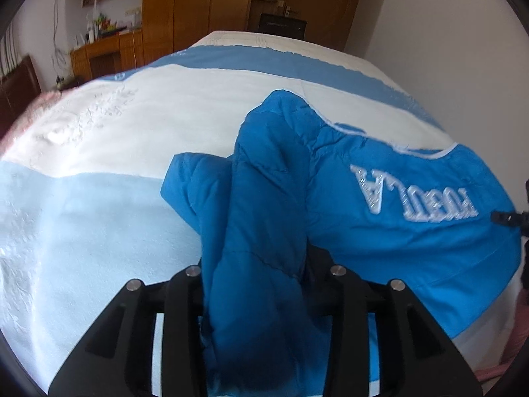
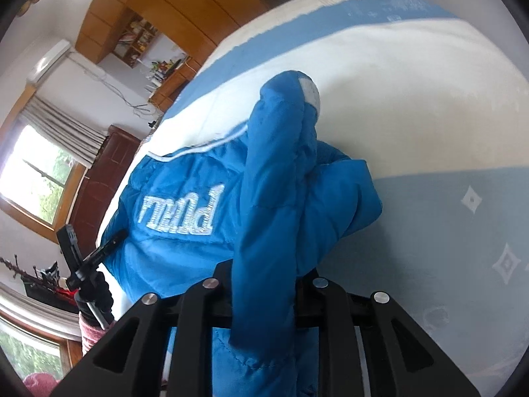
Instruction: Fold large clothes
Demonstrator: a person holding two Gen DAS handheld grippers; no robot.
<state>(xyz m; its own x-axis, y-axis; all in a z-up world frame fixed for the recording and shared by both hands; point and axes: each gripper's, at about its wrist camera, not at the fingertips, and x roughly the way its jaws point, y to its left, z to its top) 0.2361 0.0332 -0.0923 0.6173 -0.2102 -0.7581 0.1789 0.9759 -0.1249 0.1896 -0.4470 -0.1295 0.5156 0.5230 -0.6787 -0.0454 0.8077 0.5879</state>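
A bright blue padded jacket (image 1: 380,231) with white lettering lies on the bed; it also shows in the right wrist view (image 2: 172,238). My left gripper (image 1: 261,278) is shut on a bunched fold of the jacket, which rises between the fingers and hides their tips. My right gripper (image 2: 264,284) is shut on another bunched fold, likely a sleeve, whose white-patched end (image 2: 309,89) stands up ahead. The left gripper (image 2: 89,261) shows at the jacket's left edge in the right wrist view.
The bed cover (image 1: 115,172) is white with blue bands (image 2: 446,218). Wooden wardrobes (image 1: 211,0) and a shelf unit (image 1: 102,46) stand beyond the bed. A window with curtains (image 2: 43,165) is at the left.
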